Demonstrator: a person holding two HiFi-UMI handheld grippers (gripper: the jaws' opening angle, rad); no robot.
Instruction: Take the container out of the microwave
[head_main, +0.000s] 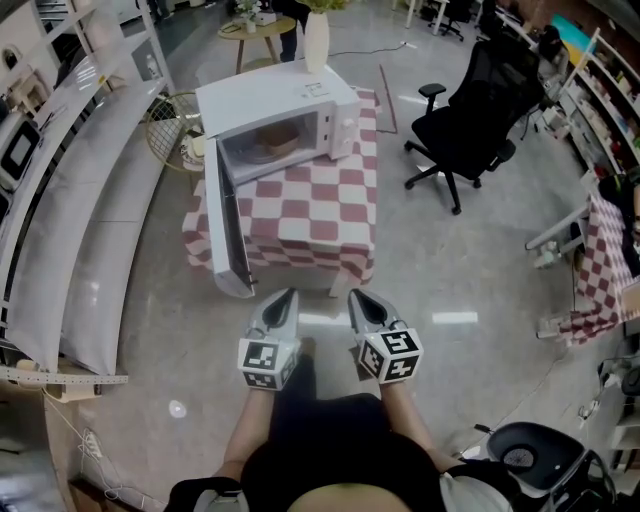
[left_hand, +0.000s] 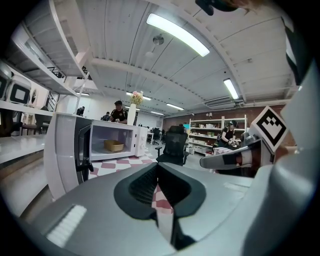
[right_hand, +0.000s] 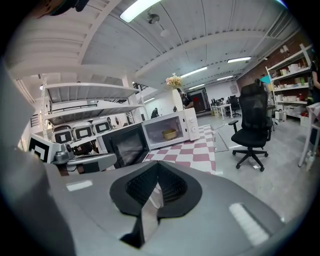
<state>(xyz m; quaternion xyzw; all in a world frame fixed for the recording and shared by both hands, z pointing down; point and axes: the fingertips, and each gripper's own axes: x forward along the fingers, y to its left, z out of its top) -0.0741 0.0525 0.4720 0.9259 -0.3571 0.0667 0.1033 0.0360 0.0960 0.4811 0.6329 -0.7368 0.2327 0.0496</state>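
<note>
The container (head_main: 272, 142) sits inside the microwave (head_main: 300, 100), on the floor of its cavity. Seen from both gripper views it is a shallow tan bowl-like dish, and nothing is touching it. The microwave stands at the far edge of the desk (head_main: 325, 215), which is covered with a red-and-white checked cloth. Its door (head_main: 228, 225) is swung fully open and runs along the desk's left edge toward the near left corner. A white vase (head_main: 316, 42) stands on top of the microwave.

The left gripper (head_main: 289, 294) and the right gripper (head_main: 354, 294) are held side by side over the floor, just short of the desk's near edge and well apart from the microwave. Both point toward the desk. The left gripper's fingers (left_hand: 141, 184) are pressed together with nothing between them. The right gripper's fingers (right_hand: 141, 188) are pressed together too and are likewise empty.

A black office chair (head_main: 470, 115) stands on the floor beyond the desk's right edge. White shelving runs along the room on the left.
</note>
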